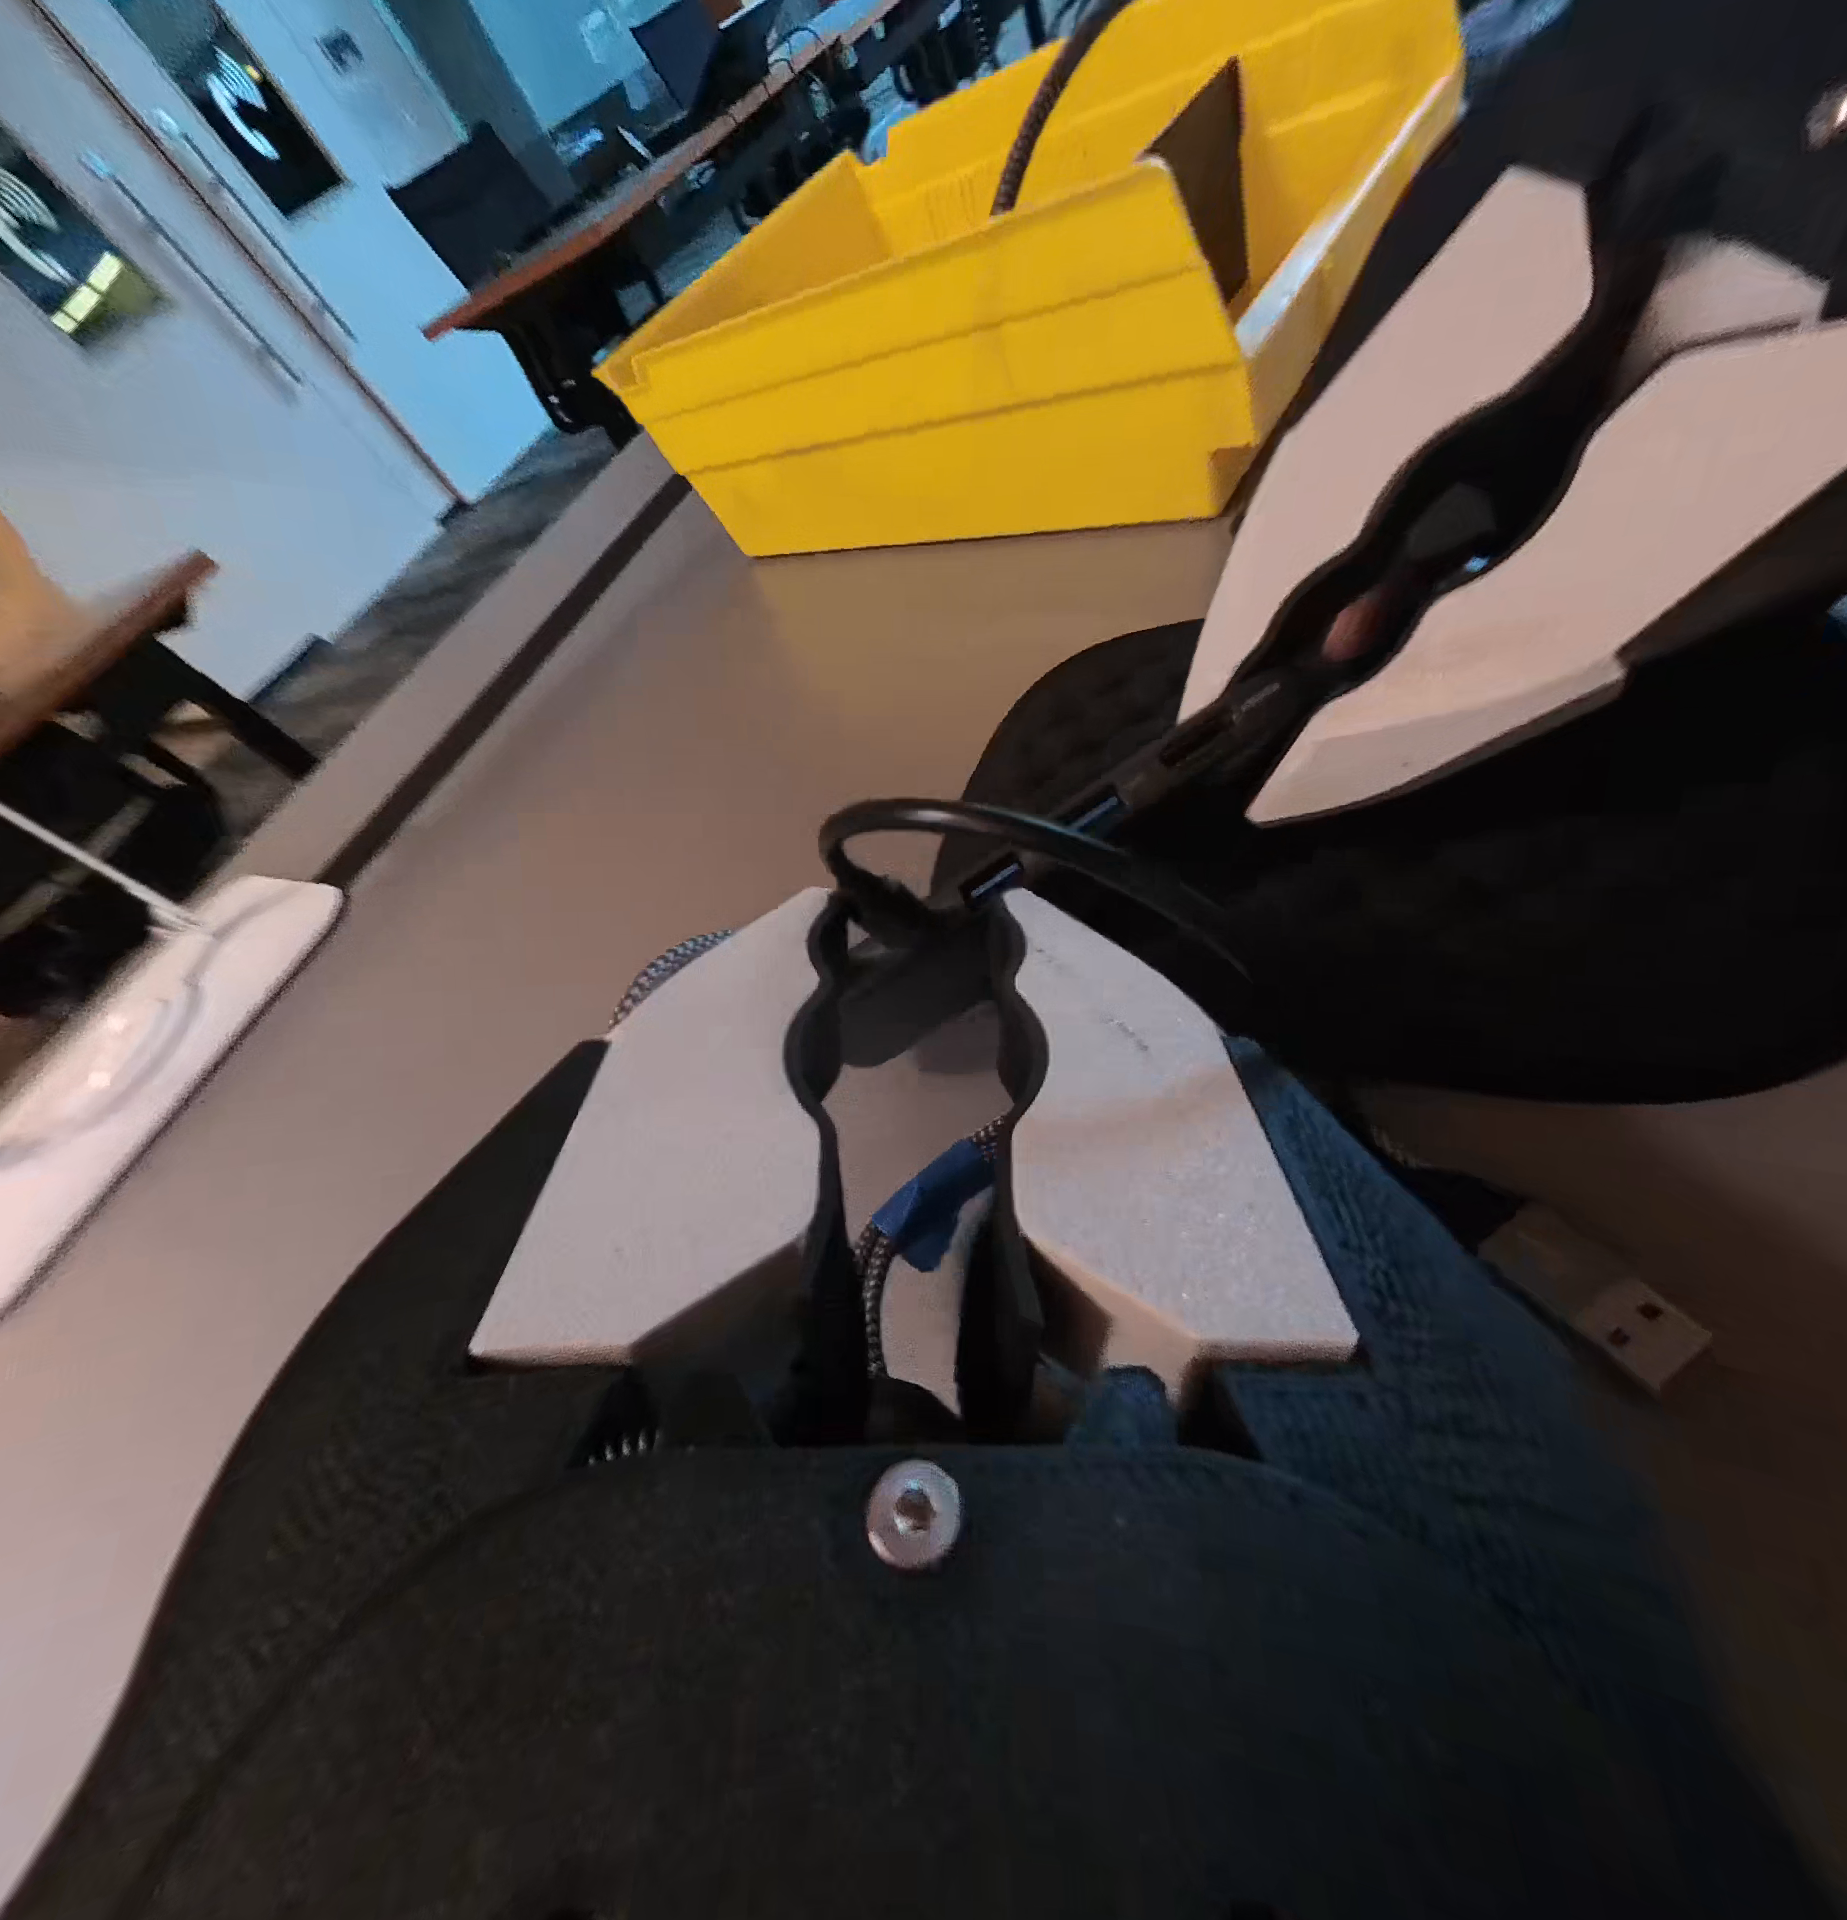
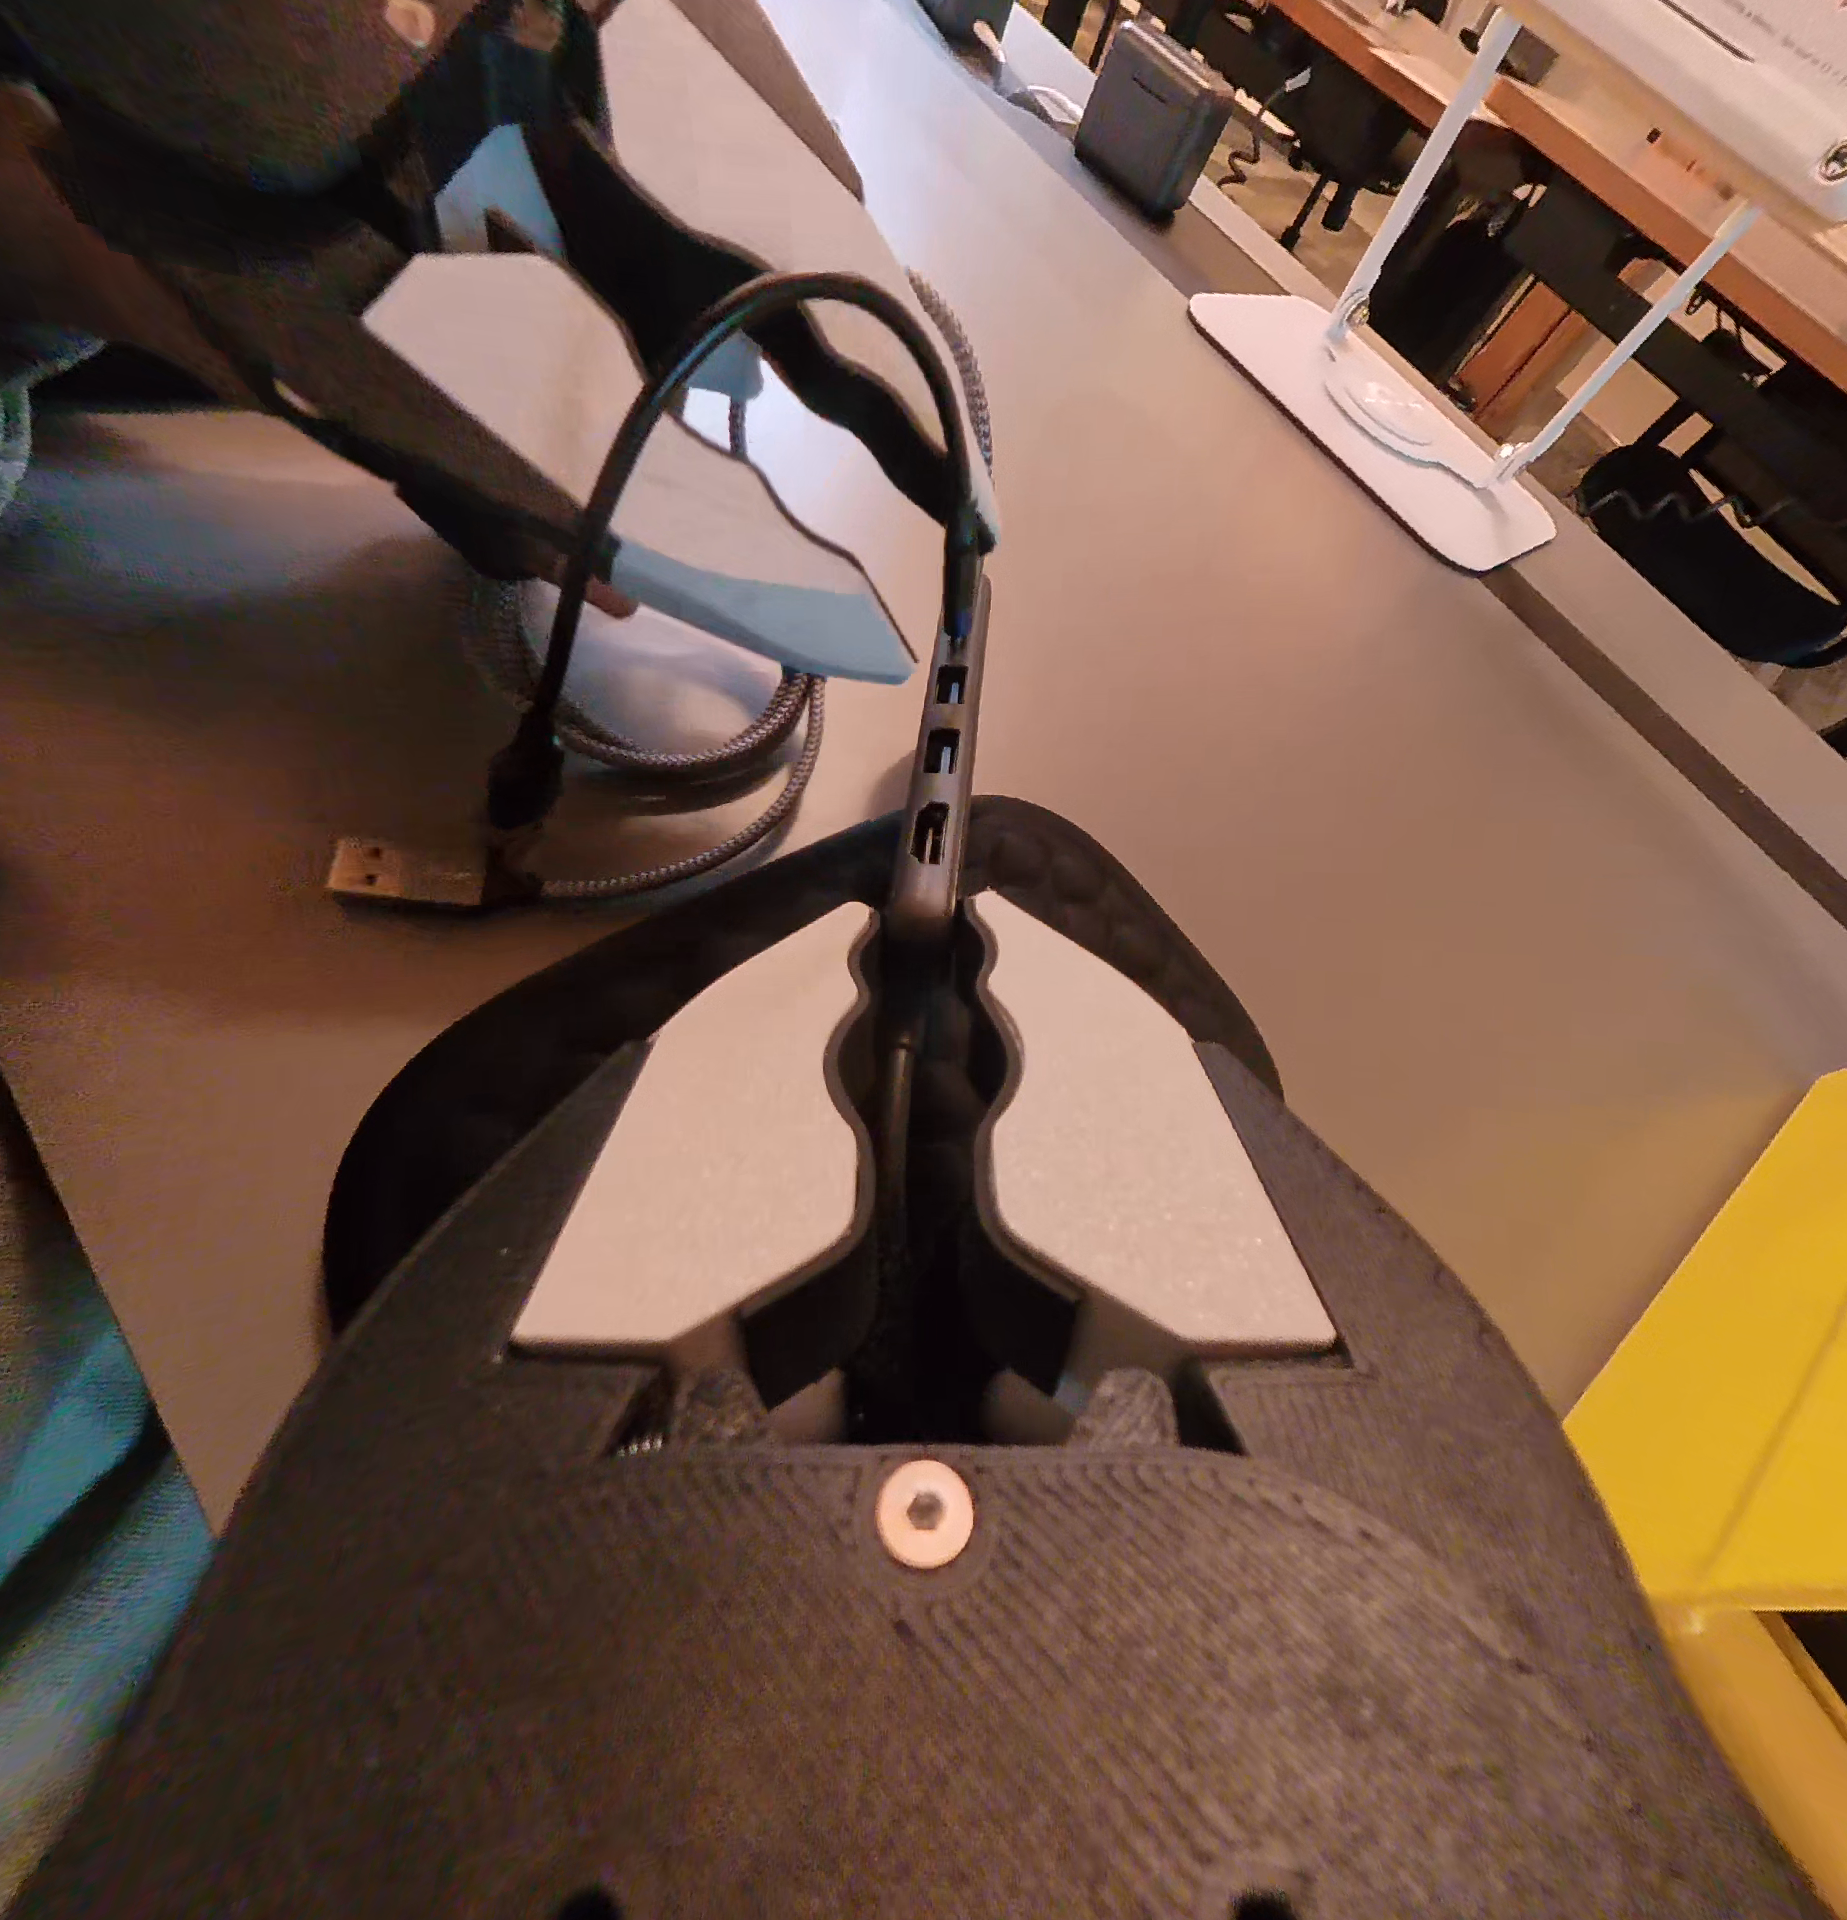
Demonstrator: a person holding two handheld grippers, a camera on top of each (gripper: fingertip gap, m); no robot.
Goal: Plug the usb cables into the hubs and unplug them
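Black and slim, the hub (image 2: 945, 769) sits clamped in the right gripper (image 2: 924, 925) above the tabletop (image 2: 1262, 727). At its far end the left gripper (image 1: 914, 914) pinches a plug (image 1: 883, 894) — jaws closed. Any tilt could jam the connector, or twist the hub loose.

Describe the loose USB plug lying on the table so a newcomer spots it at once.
On the grey table, find the coil of braided cable beside the left gripper. The metal USB-A plug lies flat at its end, unplugged, unlike the thin black cable in the hub.
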